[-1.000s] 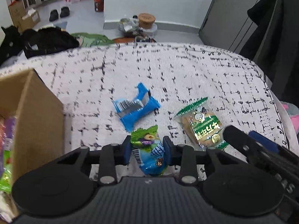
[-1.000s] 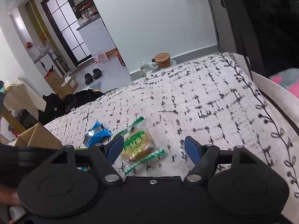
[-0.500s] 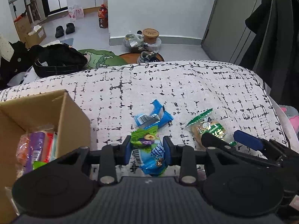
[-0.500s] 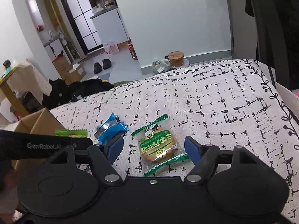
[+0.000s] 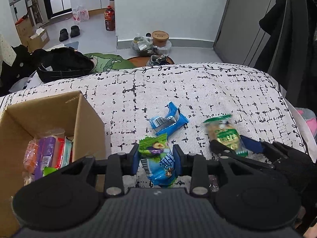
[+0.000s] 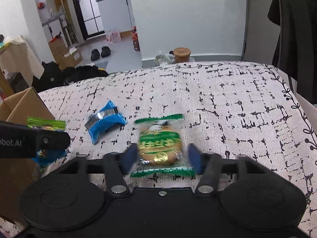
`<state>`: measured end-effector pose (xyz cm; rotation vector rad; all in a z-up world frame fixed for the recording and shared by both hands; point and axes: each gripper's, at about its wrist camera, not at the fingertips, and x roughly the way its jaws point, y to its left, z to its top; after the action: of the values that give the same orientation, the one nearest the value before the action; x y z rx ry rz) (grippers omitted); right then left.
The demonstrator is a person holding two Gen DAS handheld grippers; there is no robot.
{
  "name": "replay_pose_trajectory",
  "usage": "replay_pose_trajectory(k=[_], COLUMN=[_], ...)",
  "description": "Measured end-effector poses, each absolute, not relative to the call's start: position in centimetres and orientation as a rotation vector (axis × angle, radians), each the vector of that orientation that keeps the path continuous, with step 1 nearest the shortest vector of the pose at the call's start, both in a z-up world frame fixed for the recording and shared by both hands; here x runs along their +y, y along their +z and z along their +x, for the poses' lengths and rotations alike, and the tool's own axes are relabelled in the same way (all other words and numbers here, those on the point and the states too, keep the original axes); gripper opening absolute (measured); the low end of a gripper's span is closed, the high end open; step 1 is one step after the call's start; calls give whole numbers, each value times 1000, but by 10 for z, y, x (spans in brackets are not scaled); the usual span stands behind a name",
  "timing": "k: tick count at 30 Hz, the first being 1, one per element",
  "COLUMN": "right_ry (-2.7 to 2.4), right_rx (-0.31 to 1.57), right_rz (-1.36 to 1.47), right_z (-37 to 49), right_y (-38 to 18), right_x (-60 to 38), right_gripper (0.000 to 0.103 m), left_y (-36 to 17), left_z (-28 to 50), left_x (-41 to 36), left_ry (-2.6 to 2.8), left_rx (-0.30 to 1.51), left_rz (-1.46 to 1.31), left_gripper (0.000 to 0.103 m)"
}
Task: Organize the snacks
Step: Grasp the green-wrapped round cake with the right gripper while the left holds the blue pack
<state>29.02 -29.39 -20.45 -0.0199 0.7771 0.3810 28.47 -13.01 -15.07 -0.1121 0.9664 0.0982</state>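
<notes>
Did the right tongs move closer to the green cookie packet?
Yes. The right tongs slid forward over the patterned cloth; the green cookie packet now sits between its fingers, which straddle it without pressing yet.

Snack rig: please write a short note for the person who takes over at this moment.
Left gripper: shut on the green-and-blue snack packet, held beside the cardboard box.
Right gripper: open, fingers on either side of the green pastry packet, which lies on the patterned cloth; not yet gripped.
Done: several snacks are in the box.
Left: drop the held packet in, grip and box the pastry, then the blue wrapper.
</notes>
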Motion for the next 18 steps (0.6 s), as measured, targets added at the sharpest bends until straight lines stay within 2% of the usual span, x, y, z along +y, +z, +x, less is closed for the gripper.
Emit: replay_pose_trajectory(k=[18], right_ry=[400], right_rx=[719], right_rz=[67], right_z=[261], right_y=[-163], right_x=[-297], right_gripper=[47], left_y=[-113], left_z=[257], left_x=[-109], left_ry=[57], left_rx=[886], left_rz=[-132], left_gripper=[34])
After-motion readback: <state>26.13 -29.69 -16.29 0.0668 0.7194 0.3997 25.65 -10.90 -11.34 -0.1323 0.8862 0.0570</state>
